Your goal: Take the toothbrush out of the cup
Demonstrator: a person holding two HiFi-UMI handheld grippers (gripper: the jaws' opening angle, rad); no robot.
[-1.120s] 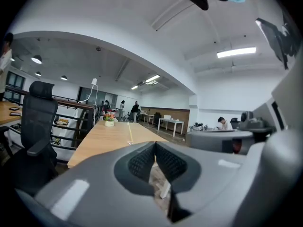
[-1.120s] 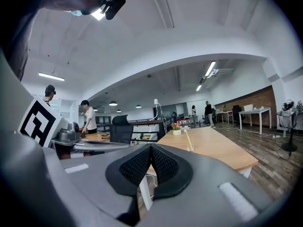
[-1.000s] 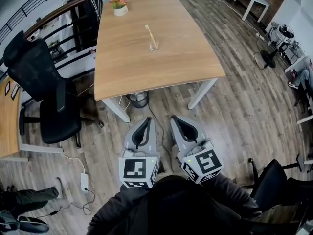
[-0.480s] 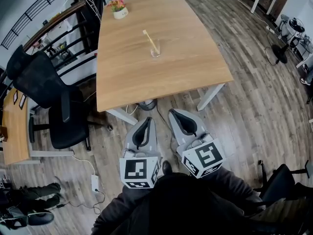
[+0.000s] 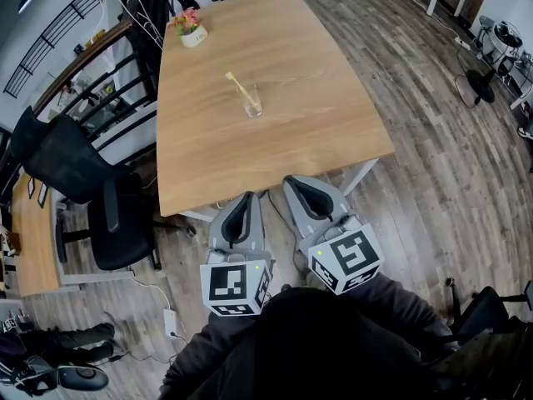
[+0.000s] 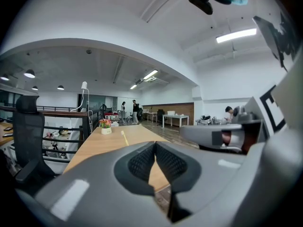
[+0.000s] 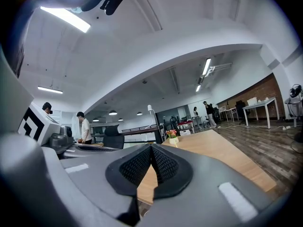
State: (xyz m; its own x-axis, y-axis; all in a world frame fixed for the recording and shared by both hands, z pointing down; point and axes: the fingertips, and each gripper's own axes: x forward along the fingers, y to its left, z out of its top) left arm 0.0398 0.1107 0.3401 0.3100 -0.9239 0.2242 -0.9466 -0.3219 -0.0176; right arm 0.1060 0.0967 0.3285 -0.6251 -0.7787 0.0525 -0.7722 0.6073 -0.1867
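Pale yellow toothbrush (image 5: 236, 85) leans up and left out of a clear glass cup (image 5: 253, 105) on the wooden table (image 5: 291, 65), upper middle of the head view. Left gripper (image 5: 247, 197) and right gripper (image 5: 291, 182) hover at the table's near edge, well apart from the cup. The left fingers (image 6: 141, 163) and the right fingers (image 7: 137, 167) are pressed together, holding nothing.

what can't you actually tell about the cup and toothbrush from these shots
- Head view: the cup is too small to show whether it holds anything besides the toothbrush.
- Left gripper view: the left gripper hides the cup with its own grey body; only the toothbrush's top shows.
- Right gripper view: neither can be found; the right gripper covers part of the table.
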